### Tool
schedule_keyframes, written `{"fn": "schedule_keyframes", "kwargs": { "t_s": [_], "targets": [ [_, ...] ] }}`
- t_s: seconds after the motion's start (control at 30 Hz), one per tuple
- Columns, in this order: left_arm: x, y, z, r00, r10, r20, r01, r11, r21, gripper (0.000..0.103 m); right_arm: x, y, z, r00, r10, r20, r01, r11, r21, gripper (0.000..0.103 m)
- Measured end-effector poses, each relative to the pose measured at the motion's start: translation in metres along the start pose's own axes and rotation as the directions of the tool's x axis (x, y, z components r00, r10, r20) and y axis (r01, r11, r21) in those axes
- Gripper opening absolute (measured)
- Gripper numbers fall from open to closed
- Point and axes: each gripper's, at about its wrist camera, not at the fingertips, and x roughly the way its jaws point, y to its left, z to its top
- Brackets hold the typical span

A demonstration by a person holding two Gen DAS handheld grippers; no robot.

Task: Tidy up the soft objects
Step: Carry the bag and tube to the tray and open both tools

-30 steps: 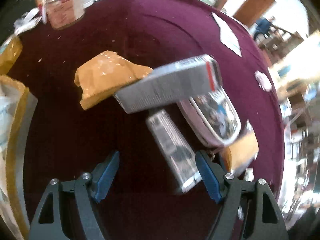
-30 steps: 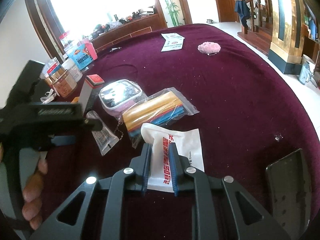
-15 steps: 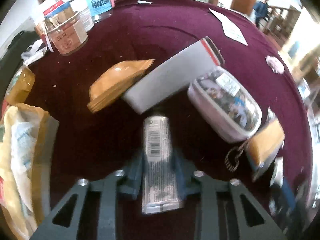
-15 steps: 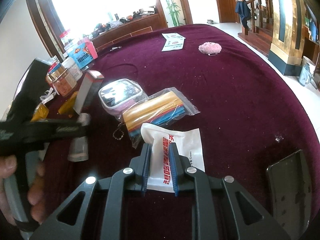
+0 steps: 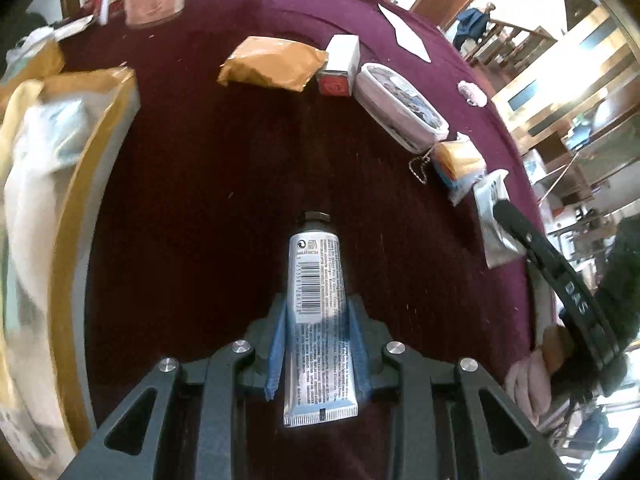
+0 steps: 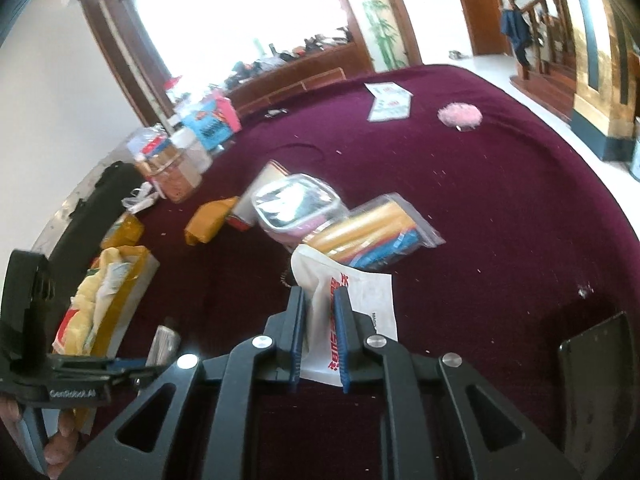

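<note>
- Left wrist view: the left tongs [image 5: 316, 344] are clamped on a silver tube [image 5: 318, 320], blue pads pressed to both its sides; the tube's dark cap points to 12 o'clock and its crimped end hangs toward 6 o'clock, above the maroon desk [image 5: 200, 184].
- At 12 o'clock lies an orange packet [image 5: 272, 64], just beside a small white box [image 5: 339, 67] with a red end; a clear pouch [image 5: 400, 106] sits at 1 o'clock.
- At 9 o'clock stands a yellow-rimmed box [image 5: 104, 152] with crumpled wrappers inside.
- At 3 o'clock the right tongs [image 5: 504, 210] grip a white packet [image 5: 490, 220].
- Right wrist view: the right tongs [image 6: 320, 340] are closed on the white packet [image 6: 360, 320] with red print, its free part lying on the desk [image 6: 500, 208].
- Just beyond, at 12 o'clock, a bag of coloured strips [image 6: 380, 232] touches the clear pouch [image 6: 296, 204].
- At 8 o'clock the left tongs [image 6: 152, 364] hold the silver tube [image 6: 164, 344], near the yellow-rimmed box [image 6: 132, 276].
- A pink puff [image 6: 460, 114] lies well apart at 1 o'clock.
</note>
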Motion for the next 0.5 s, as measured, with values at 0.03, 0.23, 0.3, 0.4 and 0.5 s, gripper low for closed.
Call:
{"fn": "schedule_keyframes", "kwargs": {
  "t_s": [0.03,0.23,0.3,0.4,0.5],
  "targets": [
    [-0.005,0.004,-0.004,1.000,-0.017,0.007,0.017,1.000,-0.009,0.029,-0.001,0.002,0.001,1.000,0.008,0.006,-0.008,1.000,-0.007,0.013],
    [-0.032,0.022,-0.021,0.994,-0.094,0.050,0.097,0.994,-0.048,0.029,-0.011,0.016,-0.001,0.997,0.056,0.049,-0.053,0.996,-0.068,0.013],
    [-0.044,0.029,-0.027,0.992,-0.109,0.067,0.113,0.992,-0.055,0.029,-0.011,0.021,-0.003,0.997,0.062,0.049,-0.057,0.994,-0.091,0.013],
    [-0.058,0.036,-0.030,0.988,-0.130,0.087,0.135,0.990,-0.052,0.029,-0.006,0.032,-0.007,0.998,0.053,0.031,-0.048,0.990,-0.134,0.013],
    [-0.072,0.044,-0.032,0.981,-0.165,0.101,0.171,0.984,-0.058,0.029,-0.004,0.042,-0.012,0.999,0.049,0.018,-0.045,0.985,-0.168,0.013]
  ]
}}
